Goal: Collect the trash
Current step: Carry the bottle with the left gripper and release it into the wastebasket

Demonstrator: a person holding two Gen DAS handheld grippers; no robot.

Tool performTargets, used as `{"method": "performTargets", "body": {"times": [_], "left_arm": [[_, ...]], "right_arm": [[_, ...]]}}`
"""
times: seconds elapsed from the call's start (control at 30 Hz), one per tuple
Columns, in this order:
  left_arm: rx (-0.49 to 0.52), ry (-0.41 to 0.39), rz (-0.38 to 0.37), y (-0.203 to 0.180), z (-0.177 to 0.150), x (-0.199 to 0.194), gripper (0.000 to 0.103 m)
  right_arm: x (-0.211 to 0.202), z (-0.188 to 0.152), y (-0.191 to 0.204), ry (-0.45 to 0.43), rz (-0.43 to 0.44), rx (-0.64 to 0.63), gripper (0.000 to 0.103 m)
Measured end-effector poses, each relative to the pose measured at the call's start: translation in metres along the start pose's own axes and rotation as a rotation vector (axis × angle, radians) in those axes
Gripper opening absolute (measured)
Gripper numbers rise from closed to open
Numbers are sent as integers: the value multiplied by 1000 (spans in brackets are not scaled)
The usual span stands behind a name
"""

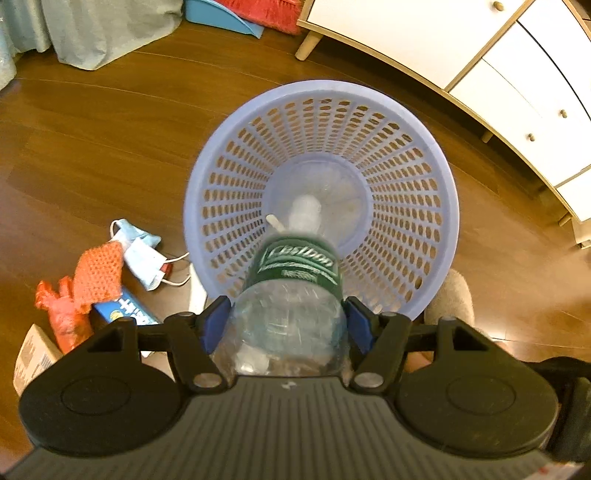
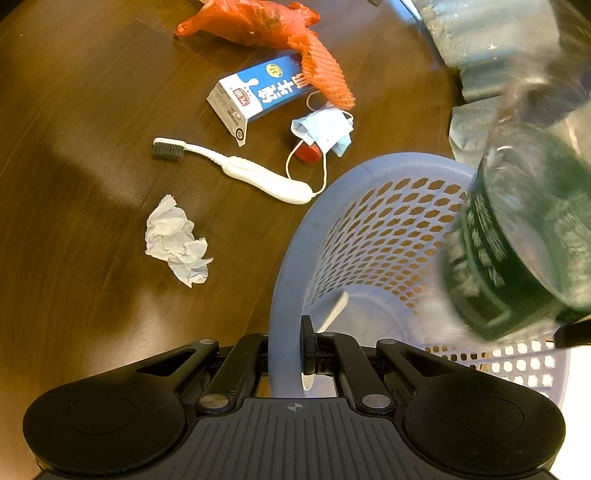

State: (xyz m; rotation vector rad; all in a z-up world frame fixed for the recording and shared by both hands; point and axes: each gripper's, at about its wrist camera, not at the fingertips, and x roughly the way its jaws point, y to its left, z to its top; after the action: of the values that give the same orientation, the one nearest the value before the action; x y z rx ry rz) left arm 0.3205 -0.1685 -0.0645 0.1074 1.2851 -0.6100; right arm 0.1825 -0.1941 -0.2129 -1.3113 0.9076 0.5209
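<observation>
Main risk: we let go of the bottle [image 1: 291,295] off-centre and it clips the basket [image 1: 439,206] rim, bounces out or tips the light basket over; it hangs neck-down over the opening, but its lower body sits over the near rim, so a late release probably hits plastic. Second risk: the right gripper [image 2: 286,354] is our only hold on the basket, pinched nearly closed on the rim wall, and any tug there tilts it while the bottle drops. The left gripper [image 1: 290,321] has its blue pads [image 1: 214,325] spread wide around the bottle's clear ribbed body, squeezing it at the base end; the thin plastic could buckle and slip. The bottle looks empty, clear, slightly crushed, with a dark green label and a pale cap aimed at the basket floor, where one small white stick [image 2: 334,310] already lies. On the wooden floor [image 2: 92,110], just beside the basket: toothbrush [image 2: 240,171], crumpled tissue [image 2: 175,240], face mask [image 2: 323,131], milk carton [image 2: 255,96], orange net [image 2: 325,75], red bag [image 2: 247,22].
</observation>
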Motion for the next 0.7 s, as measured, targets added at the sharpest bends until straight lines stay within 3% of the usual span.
{"method": "performTargets", "body": {"times": [0.07,0.7], "left_arm": [[-5,-17,-23,1,2,1,67],[-50,-52,25,30,-5,-15,67]], "right_arm": [[-1,0,-1,1,4,3,0],[-2,3,-7,12,8,35,0]]}}
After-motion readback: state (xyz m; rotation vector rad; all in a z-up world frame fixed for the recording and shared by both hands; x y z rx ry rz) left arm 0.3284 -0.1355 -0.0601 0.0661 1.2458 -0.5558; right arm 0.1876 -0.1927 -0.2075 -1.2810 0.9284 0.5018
